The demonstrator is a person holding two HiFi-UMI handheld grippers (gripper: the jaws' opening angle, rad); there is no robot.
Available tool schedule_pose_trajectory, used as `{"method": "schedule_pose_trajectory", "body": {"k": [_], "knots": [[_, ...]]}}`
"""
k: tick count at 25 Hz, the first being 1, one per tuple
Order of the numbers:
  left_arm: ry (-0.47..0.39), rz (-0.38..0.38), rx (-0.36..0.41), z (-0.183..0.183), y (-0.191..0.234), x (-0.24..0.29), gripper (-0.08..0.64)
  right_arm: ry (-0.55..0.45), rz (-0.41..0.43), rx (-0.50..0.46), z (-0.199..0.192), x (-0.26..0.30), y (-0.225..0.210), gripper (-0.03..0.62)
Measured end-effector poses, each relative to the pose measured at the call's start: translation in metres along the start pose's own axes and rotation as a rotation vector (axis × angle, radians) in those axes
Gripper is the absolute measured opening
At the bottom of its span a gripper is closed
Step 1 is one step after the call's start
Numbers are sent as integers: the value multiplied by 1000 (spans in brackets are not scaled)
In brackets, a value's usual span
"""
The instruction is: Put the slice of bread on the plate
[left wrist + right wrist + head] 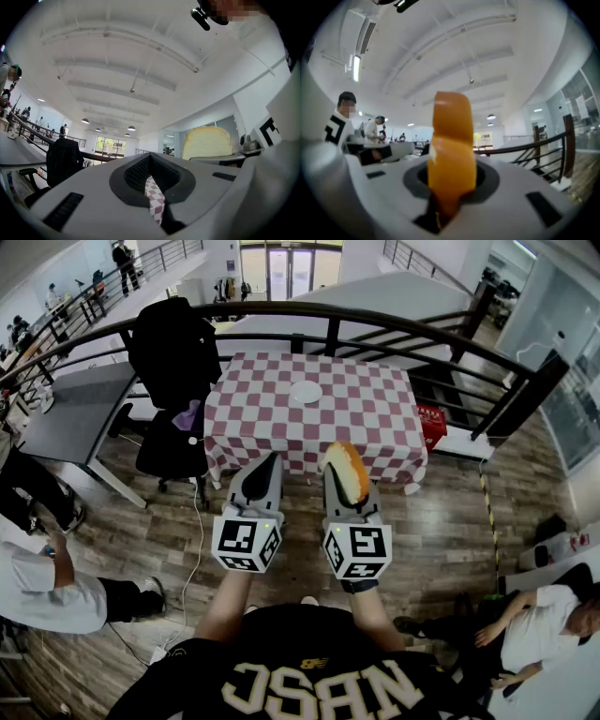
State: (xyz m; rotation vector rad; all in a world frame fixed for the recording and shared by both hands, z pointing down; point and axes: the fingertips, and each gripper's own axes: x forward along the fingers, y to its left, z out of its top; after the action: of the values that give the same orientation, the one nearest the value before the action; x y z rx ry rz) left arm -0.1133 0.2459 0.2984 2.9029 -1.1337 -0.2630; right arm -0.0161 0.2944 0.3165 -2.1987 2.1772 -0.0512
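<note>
Right gripper (343,498) is clamped on the slice of bread (347,470), its jaws drawn narrow on the lower part of the slice so that the bread stands upright on edge and rises above them. In the right gripper view the orange-brown crust of the slice (451,140) faces the camera and fills the gap between the jaws of that gripper (449,190). The left gripper (266,470) is held just beside it on the person's left and carries nothing. In the left gripper view its jaws (153,190) stand almost together, with only a thin slit through which the checked cloth (154,201) shows. The pale face of the slice (207,142) is seen off to the right in that view. Both grippers are held out in the air on the near side of the table (375,442), which is covered by a red and white checked cloth. The white plate (306,393) lies on the table towards its far edge, with nothing on it, and is well apart from the bread. A black chair (173,357) stands at the table's left, and a dark railing (394,320) curves behind it.
</note>
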Motion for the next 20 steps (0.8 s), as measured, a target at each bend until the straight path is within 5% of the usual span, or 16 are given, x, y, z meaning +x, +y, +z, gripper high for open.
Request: {"method": "schedule_pose_trajectory", "body": {"k": [14, 20], "knots": [[43, 53, 32, -35, -47, 21, 18, 17, 42, 36, -23, -3, -58, 91], [78, 102, 21, -51, -29, 24, 18, 60, 43, 98, -42, 15, -68, 91]]}}
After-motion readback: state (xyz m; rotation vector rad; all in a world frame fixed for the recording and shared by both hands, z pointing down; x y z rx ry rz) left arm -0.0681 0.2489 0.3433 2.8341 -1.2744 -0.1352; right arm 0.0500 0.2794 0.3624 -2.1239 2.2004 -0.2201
